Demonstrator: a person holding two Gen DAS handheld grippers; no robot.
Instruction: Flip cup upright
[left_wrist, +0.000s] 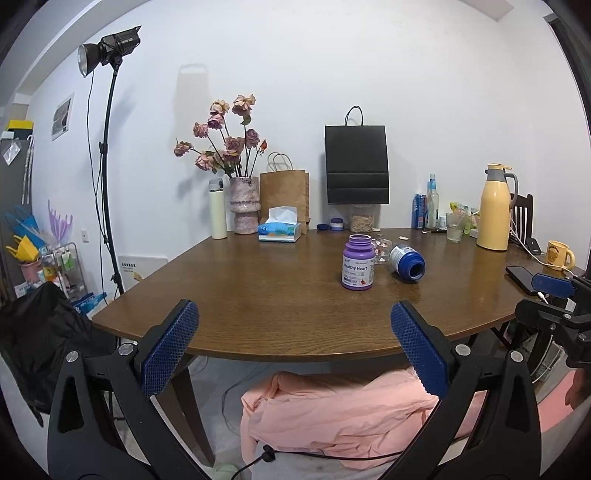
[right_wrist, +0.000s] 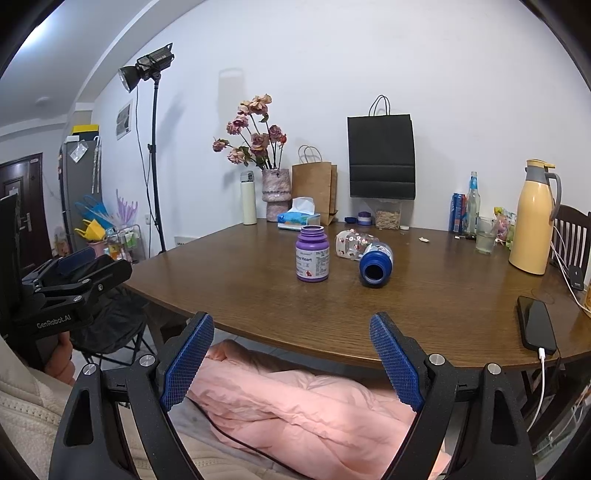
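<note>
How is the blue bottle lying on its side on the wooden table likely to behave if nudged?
The blue bottle lying on its side is round, so it would probably roll. Its open mouth shows a dark, seemingly empty inside, so it is likely light. Rolling back, it might bump the clear patterned glass behind it.

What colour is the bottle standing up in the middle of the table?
Purple bottle, with a white label panel. The right wrist view shows it best.

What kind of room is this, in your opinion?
Probably a dining area in a home: a wooden table bears a vase of dried roses, a tissue box and a yellow thermos jug. A studio light suggests filming.
</note>
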